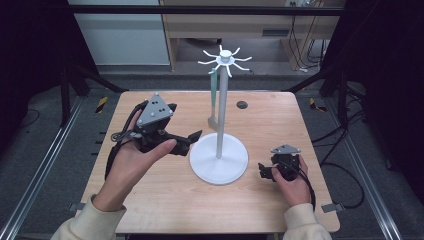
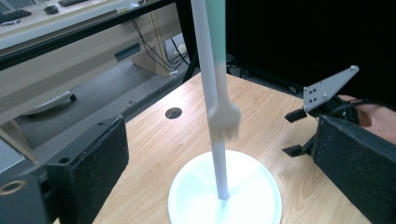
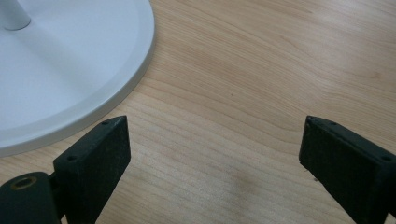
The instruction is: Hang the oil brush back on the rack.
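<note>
Silicone brush (image 2: 223, 119) with a pale green handle hangs from a hook at the top of the white rack (image 1: 220, 100), its bristle head beside the pole above the round base on the tabletop (image 1: 165, 200). Left gripper (image 1: 192, 137) is held above the tabletop just left of the base, its jaws spread wide with nothing between them. Right gripper (image 1: 264, 171) rests low near the base's right edge, jaws likewise wide apart over bare wood.
</note>
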Demonstrator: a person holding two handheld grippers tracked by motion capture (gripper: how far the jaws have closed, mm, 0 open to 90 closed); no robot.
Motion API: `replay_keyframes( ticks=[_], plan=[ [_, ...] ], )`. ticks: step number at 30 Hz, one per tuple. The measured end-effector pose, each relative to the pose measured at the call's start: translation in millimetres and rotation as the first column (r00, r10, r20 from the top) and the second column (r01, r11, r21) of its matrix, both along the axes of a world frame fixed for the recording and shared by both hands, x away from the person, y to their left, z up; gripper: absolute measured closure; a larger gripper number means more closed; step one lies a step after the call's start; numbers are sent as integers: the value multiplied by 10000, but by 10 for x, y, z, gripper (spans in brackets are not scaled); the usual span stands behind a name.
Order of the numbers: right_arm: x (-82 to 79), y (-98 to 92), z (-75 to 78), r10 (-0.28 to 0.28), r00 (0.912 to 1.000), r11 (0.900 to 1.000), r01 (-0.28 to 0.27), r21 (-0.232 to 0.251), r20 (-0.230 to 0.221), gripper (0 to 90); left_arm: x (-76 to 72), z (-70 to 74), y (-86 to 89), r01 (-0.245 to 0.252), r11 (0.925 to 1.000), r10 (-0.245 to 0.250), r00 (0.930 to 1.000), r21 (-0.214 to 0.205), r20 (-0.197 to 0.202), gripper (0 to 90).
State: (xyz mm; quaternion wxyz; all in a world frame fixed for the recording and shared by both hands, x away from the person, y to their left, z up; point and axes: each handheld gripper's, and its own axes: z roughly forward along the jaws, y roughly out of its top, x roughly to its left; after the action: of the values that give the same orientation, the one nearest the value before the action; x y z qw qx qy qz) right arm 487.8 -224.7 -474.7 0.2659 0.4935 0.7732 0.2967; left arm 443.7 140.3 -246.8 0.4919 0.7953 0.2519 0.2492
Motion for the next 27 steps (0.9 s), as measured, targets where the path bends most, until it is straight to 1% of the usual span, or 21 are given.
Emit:
replay_keyframes(
  ticks=[1,3,4,7,10,11,15,19,20,23,25,27],
  plan=[
    [-1,1,1,7,10000,10000,-7,5,-14,95,-6,-6,17,0,10000,0,10000,83,32,29],
    [0,1,0,-18,10000,10000,17,17,28,94,-17,-24,37,8,10000,-8,10000,20,73,29],
    [0,-2,2,-19,10000,10000,19,7,52,95,-21,-27,48,33,9999,-33,10000,99,71,27],
    [-3,-2,4,-70,10000,9999,70,72,42,95,-37,-54,69,-114,9997,113,9999,196,57,25],
    [-3,-2,4,-75,10000,10000,74,66,41,94,-75,-92,95,-71,9999,70,9999,125,88,25],
    [-5,-8,6,-14,10000,10000,14,-8,34,94,-89,-106,102,-5,9999,4,10000,165,81,25],
    [-5,-4,5,-59,10000,10000,59,59,50,94,-154,-168,122,86,9991,-91,9999,420,108,25],
    [-6,-1,4,-64,10000,10000,64,56,37,94,-216,-224,144,-51,9981,38,9998,613,207,24],
    [-6,-6,4,-16,10000,10000,16,-19,29,94,-235,-245,151,-55,9979,42,9998,640,197,25],
    [-3,-2,0,-50,10000,10000,50,6,21,94,-271,-302,165,13,9966,-28,9998,826,185,24],
    [-5,-1,2,-81,10000,10000,81,37,34,94,-302,-351,184,-53,9967,33,9997,808,249,25],
    [-6,-1,2,-87,10000,10000,87,40,36,94,-319,-397,204,-45,9963,25,9997,863,231,25]
  ],
)
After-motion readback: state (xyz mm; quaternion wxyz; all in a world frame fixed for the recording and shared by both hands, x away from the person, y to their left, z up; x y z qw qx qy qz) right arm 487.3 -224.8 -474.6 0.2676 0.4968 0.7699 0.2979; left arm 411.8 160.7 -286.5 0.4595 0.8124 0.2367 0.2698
